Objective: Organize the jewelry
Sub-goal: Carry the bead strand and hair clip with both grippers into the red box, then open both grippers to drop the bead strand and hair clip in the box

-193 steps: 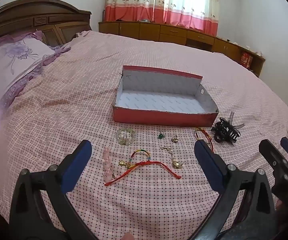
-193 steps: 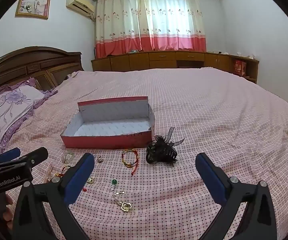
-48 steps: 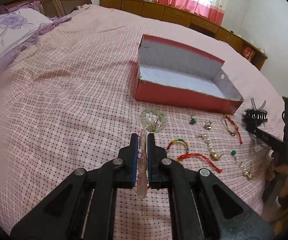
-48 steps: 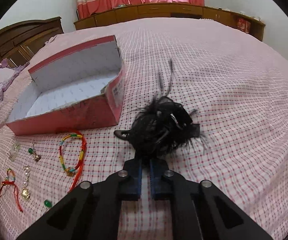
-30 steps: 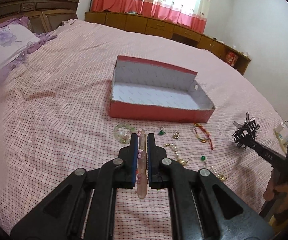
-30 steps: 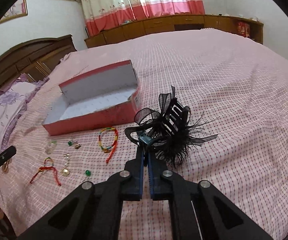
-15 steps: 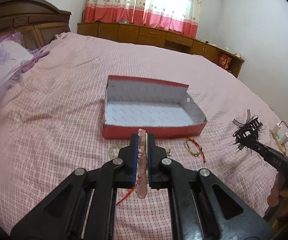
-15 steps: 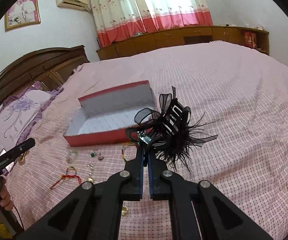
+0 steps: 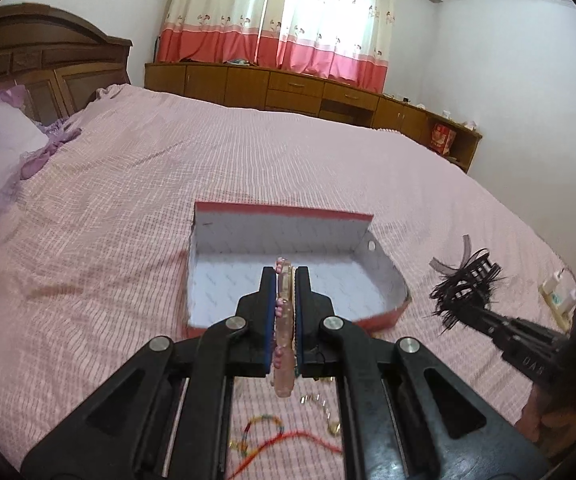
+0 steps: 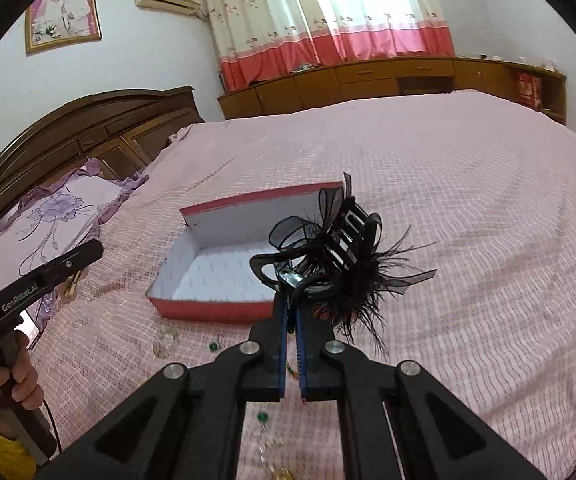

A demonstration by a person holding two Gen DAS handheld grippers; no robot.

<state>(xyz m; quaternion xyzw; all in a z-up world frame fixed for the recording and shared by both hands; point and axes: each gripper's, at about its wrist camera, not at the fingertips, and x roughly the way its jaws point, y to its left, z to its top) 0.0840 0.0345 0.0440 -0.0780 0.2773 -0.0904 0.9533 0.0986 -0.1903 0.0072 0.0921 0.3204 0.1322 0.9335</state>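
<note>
pink translucent hair clip [image 9: 283, 320] sits edge-on between our left tongs [image 9: 285, 280], which are clamped on it along most of its length; its near end hangs out below the pads. black feathered claw clip [image 10: 336, 256] is held by our right tongs [image 10: 291, 304], pinched together on a thin metal part at its base, so the bulk of it sticks out past the tips.

both are carried in the air in front of the red box [image 9: 388, 316], which lies open and looks empty toward the middle of the bed [image 9: 107, 240]. loose bracelets and earrings lie on the bedspread between the box's near wall and the near edge of the bed, partly hidden under the tongs.

risks, as we judge them:
- the claw clip is gripped on a small off-centre part; it could swing or slip free short of the box.
- its feathers and ribbon could snag on the box rim at release.
- the pink clip could tip out the low end if the grip eases early.
- both tongs head for one box; they could knock together over it.

pose: both tongs point forward and somewhat downward at the box, left beside right. in the right view a hand [image 10: 11, 384] grips the left handle.
</note>
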